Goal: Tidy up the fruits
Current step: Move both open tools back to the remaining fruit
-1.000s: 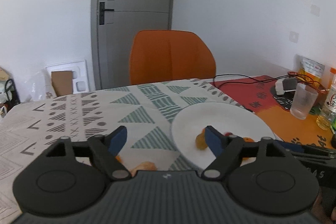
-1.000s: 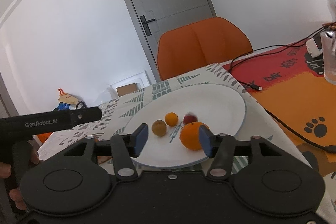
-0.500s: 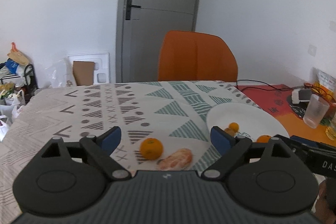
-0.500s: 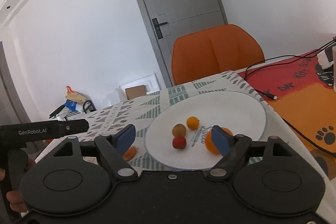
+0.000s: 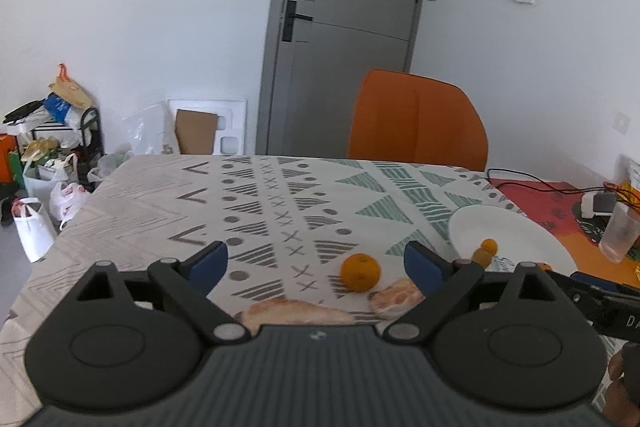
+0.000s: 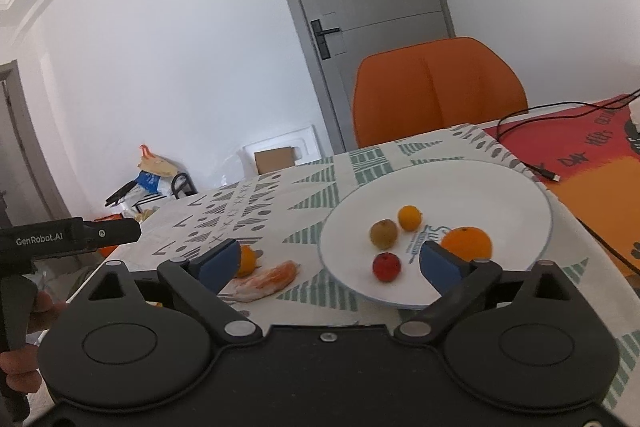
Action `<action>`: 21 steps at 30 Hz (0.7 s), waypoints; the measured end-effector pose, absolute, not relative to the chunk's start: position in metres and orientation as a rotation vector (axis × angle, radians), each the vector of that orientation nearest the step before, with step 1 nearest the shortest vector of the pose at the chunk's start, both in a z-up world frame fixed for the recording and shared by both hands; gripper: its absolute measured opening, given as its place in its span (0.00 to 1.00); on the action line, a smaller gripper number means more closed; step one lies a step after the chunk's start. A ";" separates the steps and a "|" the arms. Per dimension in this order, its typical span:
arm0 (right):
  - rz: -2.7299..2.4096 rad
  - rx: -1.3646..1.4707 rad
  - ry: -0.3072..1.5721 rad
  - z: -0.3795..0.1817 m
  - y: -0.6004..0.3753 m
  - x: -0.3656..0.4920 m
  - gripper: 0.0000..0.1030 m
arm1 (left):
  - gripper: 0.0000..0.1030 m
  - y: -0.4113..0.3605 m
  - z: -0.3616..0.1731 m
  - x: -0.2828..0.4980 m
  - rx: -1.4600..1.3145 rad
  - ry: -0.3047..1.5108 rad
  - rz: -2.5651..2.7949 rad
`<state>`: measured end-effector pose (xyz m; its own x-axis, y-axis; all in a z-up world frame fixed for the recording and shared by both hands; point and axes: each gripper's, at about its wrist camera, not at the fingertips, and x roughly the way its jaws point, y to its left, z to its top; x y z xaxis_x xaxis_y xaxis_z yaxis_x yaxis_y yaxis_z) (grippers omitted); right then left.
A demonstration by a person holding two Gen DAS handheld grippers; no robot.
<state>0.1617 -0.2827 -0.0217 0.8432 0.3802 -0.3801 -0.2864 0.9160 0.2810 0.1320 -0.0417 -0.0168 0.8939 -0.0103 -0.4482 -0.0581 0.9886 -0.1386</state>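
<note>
My right tool [image 6: 328, 265] is opening, nothing between its jaws. My left tool [image 5: 316, 263] gapes empty; the mandarin [image 5: 360, 271] on the table [image 5: 160, 211] lies just ahead, right of centre, nearest that hand.

You face white walls [image 5: 160, 7] and a closed grey door [image 5: 344, 27] with a black handle [image 5: 294, 21]. An orange chair [image 5: 418, 123] stands at the table's far edge, before the door. To your left, a black rack [image 5: 86, 131] piled with bags sits against the wall, white bags [image 5: 36, 223] on the grey floor beside it. Even daylight fills the room.
</note>
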 end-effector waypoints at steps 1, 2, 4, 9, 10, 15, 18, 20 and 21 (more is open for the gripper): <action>0.359 0.213 0.445 -0.021 -0.280 0.161 0.95 | 0.91 -0.038 -0.017 0.130 -0.157 0.465 0.030; 0.362 0.210 0.446 -0.020 -0.277 0.160 0.95 | 0.91 -0.034 -0.017 0.128 -0.164 0.465 0.036; 0.371 0.203 0.446 -0.019 -0.271 0.159 0.95 | 0.91 -0.027 -0.018 0.125 -0.176 0.468 0.045; 0.399 0.182 0.453 -0.018 -0.253 0.158 0.95 | 0.91 -0.013 -0.024 0.117 -0.185 0.486 0.059; 0.405 0.178 0.457 -0.018 -0.250 0.158 0.95 | 0.91 -0.010 -0.025 0.116 -0.186 0.489 0.061; 0.429 0.155 0.472 -0.021 -0.236 0.158 0.95 | 0.91 0.002 -0.031 0.109 -0.198 0.492 0.076; 0.440 0.142 0.480 -0.021 -0.230 0.157 0.95 | 0.91 0.007 -0.034 0.107 -0.209 0.493 0.084; 0.443 0.135 0.483 -0.021 -0.227 0.157 0.95 | 0.91 0.009 -0.036 0.106 -0.218 0.492 0.086; 0.445 0.131 0.487 -0.021 -0.225 0.158 0.95 | 0.91 0.010 -0.037 0.106 -0.220 0.492 0.087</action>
